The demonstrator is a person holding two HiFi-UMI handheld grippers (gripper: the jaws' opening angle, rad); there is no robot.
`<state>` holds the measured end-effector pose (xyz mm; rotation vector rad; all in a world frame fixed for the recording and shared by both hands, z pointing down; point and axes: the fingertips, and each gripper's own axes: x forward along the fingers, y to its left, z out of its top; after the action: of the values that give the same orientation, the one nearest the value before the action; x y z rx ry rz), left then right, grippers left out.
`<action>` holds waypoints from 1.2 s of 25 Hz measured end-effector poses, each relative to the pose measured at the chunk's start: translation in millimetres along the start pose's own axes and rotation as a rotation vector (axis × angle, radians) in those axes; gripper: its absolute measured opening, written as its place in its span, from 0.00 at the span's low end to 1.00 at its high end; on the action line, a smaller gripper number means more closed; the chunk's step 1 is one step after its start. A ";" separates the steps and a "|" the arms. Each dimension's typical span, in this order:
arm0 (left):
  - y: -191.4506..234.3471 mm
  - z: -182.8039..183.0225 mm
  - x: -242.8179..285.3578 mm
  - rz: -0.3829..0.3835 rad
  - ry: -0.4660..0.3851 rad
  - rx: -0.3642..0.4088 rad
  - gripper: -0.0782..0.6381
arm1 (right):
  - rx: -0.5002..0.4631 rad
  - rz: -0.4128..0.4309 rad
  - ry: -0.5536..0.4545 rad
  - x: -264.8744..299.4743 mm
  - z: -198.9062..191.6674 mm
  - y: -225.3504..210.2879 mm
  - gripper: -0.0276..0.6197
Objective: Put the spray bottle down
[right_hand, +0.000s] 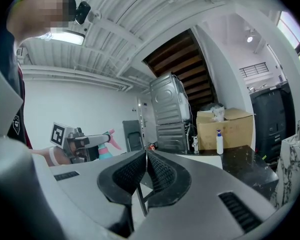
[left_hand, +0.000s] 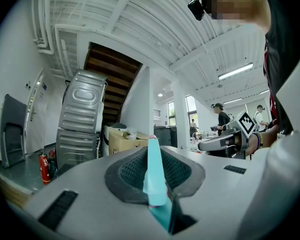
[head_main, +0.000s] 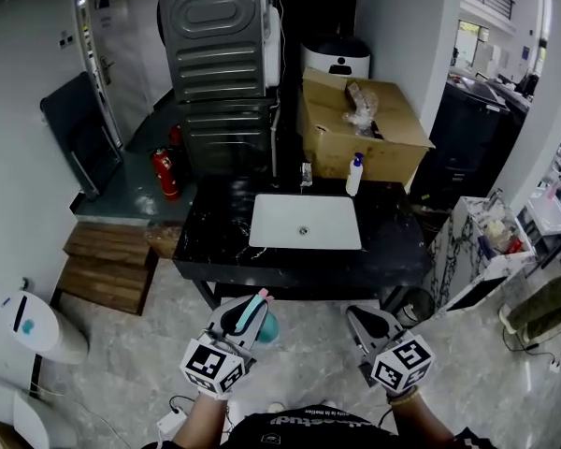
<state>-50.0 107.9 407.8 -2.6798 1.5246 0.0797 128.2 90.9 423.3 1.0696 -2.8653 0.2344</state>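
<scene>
Left tongs (head_main: 247,314) pinching teal spray bottle (head_main: 268,327), right tongs (head_main: 363,318) pressed together, empty

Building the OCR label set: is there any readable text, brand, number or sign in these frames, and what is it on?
None legible.
Shirt print: white lettering, too blurred to read.
Fire extinguisher: label too small to read.
Pump bottle: no readable label.

The right tongs (right_hand: 146,155) are pressed together, empty, while the left tongs (right_hand: 101,139) grip a teal spray bottle (right_hand: 104,152).
</scene>
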 end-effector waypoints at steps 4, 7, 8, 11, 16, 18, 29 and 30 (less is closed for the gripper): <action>17.2 -3.2 -13.1 0.005 -0.002 -0.002 0.21 | 0.005 -0.002 0.005 15.2 -3.4 12.6 0.11; 30.2 -6.1 -23.4 0.003 -0.004 -0.003 0.21 | 0.003 0.005 0.011 27.3 -7.8 27.8 0.11; 34.1 -7.6 -26.6 0.002 -0.003 -0.004 0.21 | 0.004 0.006 0.015 31.2 -10.1 32.8 0.11; 44.5 -13.2 -35.6 0.002 0.001 -0.013 0.21 | 0.009 0.008 0.030 40.4 -17.1 45.6 0.11; 60.8 -27.0 -37.6 0.010 0.010 -0.044 0.21 | 0.002 0.005 0.043 47.1 -21.4 52.1 0.11; 63.8 -33.5 -31.4 0.004 0.011 -0.069 0.21 | 0.002 0.002 0.052 49.5 -24.0 47.8 0.11; 90.7 -49.7 62.0 -0.016 0.036 -0.045 0.21 | 0.010 0.046 0.041 118.0 -17.3 -38.2 0.11; 96.0 -49.7 77.1 -0.015 0.037 -0.041 0.21 | 0.008 0.050 0.036 126.4 -14.4 -51.8 0.11</action>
<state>-92.4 -10.9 449.4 -2.7394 1.5292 0.0625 67.1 -26.8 459.0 0.9856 -2.8636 0.2657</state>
